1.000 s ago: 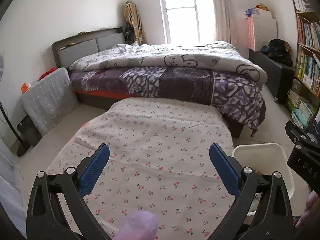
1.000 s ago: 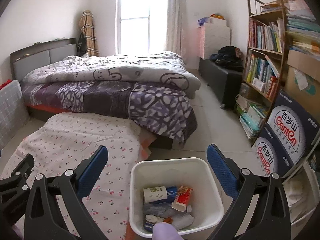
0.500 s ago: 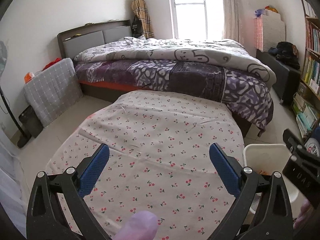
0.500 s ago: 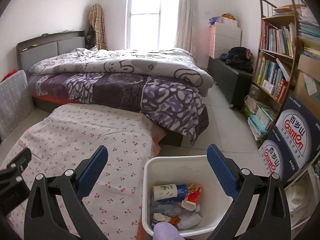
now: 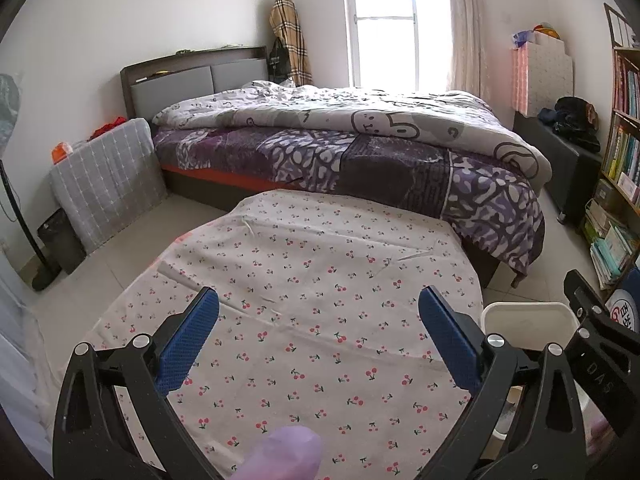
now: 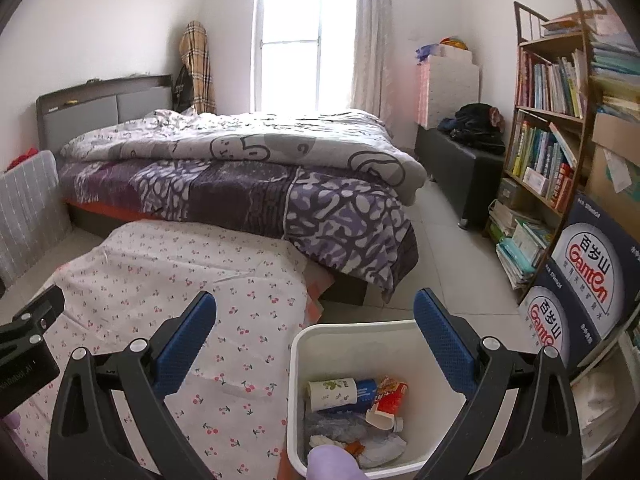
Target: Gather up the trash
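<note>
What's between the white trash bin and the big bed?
In the right wrist view, bare floor tiles lie between the white trash bin and the bed. The cherry-print cloth is off to the bin's left.

My left camera looks past my claw, down over the cherry cloth [image 5: 312, 300] close below, toward the bed [image 5: 360, 152]. My right camera faces likewise, above the bin [image 6: 332, 336]. Both share bed, cloth, bin.
</note>
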The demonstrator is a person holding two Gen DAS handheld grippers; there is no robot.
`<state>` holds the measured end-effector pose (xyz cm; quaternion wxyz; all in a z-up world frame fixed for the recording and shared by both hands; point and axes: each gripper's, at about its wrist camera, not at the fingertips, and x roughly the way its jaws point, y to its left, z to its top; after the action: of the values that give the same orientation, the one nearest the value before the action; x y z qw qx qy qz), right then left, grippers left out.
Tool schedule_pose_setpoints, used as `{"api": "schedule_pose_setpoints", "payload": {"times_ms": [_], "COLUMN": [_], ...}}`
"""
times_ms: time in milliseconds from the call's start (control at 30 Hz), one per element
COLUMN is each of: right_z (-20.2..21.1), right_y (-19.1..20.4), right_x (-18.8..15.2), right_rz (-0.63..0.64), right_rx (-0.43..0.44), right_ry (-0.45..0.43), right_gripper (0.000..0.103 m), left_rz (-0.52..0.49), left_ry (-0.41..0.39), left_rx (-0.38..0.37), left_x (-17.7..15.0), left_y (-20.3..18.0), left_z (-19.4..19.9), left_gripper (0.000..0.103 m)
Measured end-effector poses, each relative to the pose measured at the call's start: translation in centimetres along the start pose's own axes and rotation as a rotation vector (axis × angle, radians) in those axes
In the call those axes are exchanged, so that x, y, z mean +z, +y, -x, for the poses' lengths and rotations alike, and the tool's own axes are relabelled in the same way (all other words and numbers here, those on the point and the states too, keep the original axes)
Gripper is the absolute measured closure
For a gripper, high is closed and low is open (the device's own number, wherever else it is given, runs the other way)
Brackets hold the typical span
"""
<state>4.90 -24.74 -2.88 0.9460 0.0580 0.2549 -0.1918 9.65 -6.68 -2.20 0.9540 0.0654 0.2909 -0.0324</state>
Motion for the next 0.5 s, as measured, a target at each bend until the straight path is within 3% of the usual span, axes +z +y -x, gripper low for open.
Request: {"api": "schedule_pose_setpoints", "payload": {"times_ms": [500], "right_z": [-0.15], "right_y": [-0.41], "right_x": [-0.35], "right_rz": [-0.013], "right_rx": [0.0], "right_ry": [0.015], "right_gripper": [0.007], "left_rz": [-0.009], "left_ry": [0.012], "left_rx": [-0.009], "left_x": [0.17], "left_y": [-0.47], "left_z": [-0.15], "left_gripper": [0.007]}}
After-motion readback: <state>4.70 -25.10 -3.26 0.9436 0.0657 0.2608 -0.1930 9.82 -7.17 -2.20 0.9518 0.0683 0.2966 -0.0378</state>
